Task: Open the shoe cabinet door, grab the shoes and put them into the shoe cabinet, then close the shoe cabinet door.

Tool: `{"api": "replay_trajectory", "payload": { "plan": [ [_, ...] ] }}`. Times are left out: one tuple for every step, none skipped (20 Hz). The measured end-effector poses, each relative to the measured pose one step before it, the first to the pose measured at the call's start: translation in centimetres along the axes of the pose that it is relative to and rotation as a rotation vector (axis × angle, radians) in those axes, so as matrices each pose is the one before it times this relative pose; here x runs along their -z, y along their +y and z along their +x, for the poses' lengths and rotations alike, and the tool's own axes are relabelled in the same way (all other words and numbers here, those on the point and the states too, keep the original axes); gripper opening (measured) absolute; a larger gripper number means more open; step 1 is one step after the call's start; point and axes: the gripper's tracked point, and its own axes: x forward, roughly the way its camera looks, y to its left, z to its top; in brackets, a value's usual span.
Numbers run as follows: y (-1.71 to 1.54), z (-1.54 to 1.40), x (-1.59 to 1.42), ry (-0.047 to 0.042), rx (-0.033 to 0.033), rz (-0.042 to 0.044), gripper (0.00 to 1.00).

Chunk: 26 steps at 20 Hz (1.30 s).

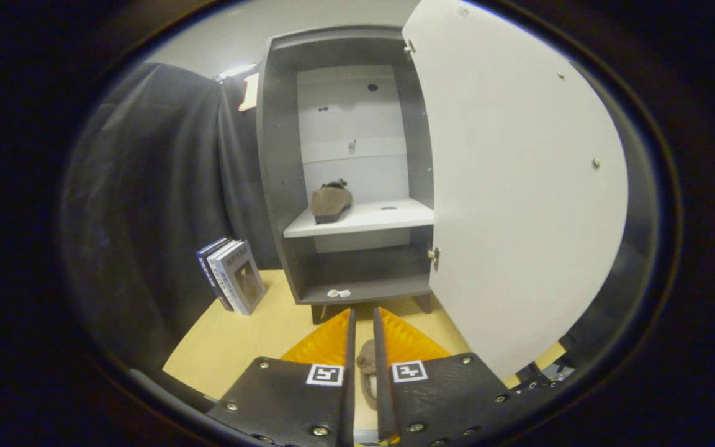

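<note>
The gripper [364,366] was nearly closed, its fingers pinching a brown suede shoe [367,372]. At twelve o'clock beyond stood the dark grey wooden shoe cabinet [277,186], white door [519,198] open, another brown shoe [331,202] on its white middle shelf [382,218].

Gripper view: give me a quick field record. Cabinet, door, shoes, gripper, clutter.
cabinet: grey shoe cabinet standing on the wooden table, beyond the fingers
door: white door swung open to the right
shoe 1: brown shoe on the middle shelf, left side
shoe 2: second shoe between the fingers, below the cabinet
gripper: gripper nearly closed around shoe 2; firm contact on both sides not clear
clutter: books leaning left of the cabinet
</note>
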Motion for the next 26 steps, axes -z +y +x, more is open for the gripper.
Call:
{"api": "replay_trajectory", "payload": {
  "plan": [
    [0.052,1.11,1.515,0.02537,0.00088,0.00056,0.14],
    [0.002,0.934,1.397,0.01993,-0.00031,-0.0017,0.14],
    [0.028,0.839,1.084,0.01881,-0.00241,0.00147,0.15],
    [-0.113,0.726,0.877,0.01284,0.0013,0.00645,0.14],
    [-0.299,0.785,0.837,0.01314,0.00688,0.00603,0.14],
    [-0.11,0.842,1.017,0.01455,0.00079,0.0093,0.15],
    [-0.336,0.806,1.087,0.01873,0.00429,0.00432,0.15],
    [-0.315,0.833,1.437,0.02663,0.00398,-0.00221,0.14],
    [-0.369,0.8,1.427,0.03023,0.00553,-0.006,0.15],
    [-0.288,0.953,1.389,0.02849,0.0015,-0.00439,0.15],
    [-0.129,0.809,1.209,0.02319,-0.00256,-0.00342,0.14],
    [0.025,0.844,1.268,0.02085,-0.00669,-0.00637,0.15],
    [-0.002,0.889,1.047,0.02012,-0.00146,-0.00848,0.14],
    [-0.004,0.81,1.023,0.01519,-0.0009,-0.00752,0.15],
    [0.096,0.78,0.804,0.01335,-0.0029,-0.00606,0.14],
    [-0.024,0.836,0.867,0.01638,-0.00018,-0.00562,0.14],
    [-0.094,0.666,0.692,0.02021,0.00368,-0.00638,0.15],
    [-0.123,0.604,0.712,0.02098,0.00392,-0.00768,0.15],
    [0.082,0.451,0.199,0.01098,-0.00367,-0.0072,0.15],
    [0.078,0.417,0.29,0.01008,0.00373,-0.00917,0.15],
    [0.169,0.352,0.076,0.01135,-0.00067,-0.01239,0.15],
    [0.042,0.38,0.229,0.01671,0.00445,-0.01537,0.15],
    [0.009,0.474,0.252,0.02209,0.00495,-0.01666,0.15],
    [-0.026,0.502,0.415,0.02397,0.0054,-0.01605,0.15],
    [0.034,0.271,0.217,0.02006,0.00362,-0.01149,0.15],
    [-0.021,0.281,-0.14,0.0011,0.00269,-0.00408,0.15]
  ]
}}
